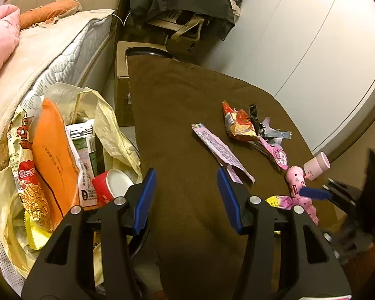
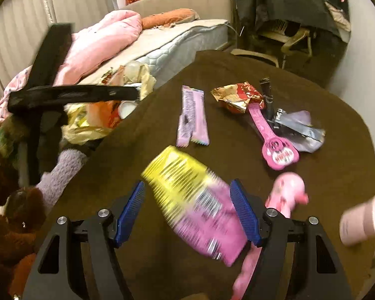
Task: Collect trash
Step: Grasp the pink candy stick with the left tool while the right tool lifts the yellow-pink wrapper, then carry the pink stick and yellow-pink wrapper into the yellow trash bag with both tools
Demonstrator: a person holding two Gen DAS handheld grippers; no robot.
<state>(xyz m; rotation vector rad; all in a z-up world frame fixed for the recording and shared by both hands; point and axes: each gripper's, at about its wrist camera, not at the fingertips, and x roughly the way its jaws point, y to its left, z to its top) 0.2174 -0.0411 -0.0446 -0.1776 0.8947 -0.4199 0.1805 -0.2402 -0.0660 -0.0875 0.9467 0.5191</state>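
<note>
**Wrapper loose between the right jaws**

The right gripper (image 2: 187,212) tilts steeply down over the brown table (image 2: 142,130), jaws spread wide. A blurred yellow-and-pink snack wrapper (image 2: 195,205) sits between them, against the right pad only, not pinched. The left gripper (image 1: 185,197) angles downward too, jaws partly open on nothing; the yellow trash bag (image 1: 107,125) lies just left of them.

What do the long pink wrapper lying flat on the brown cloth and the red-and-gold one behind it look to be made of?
Long pink wrapper: thin printed plastic film, apparently matte; it lies flat with a zigzag-cut end. Red-and-gold wrapper: probably foil-lined film, glossy; it holds sharp crumples and glints. Brown cloth: soft, matte fabric.
</note>
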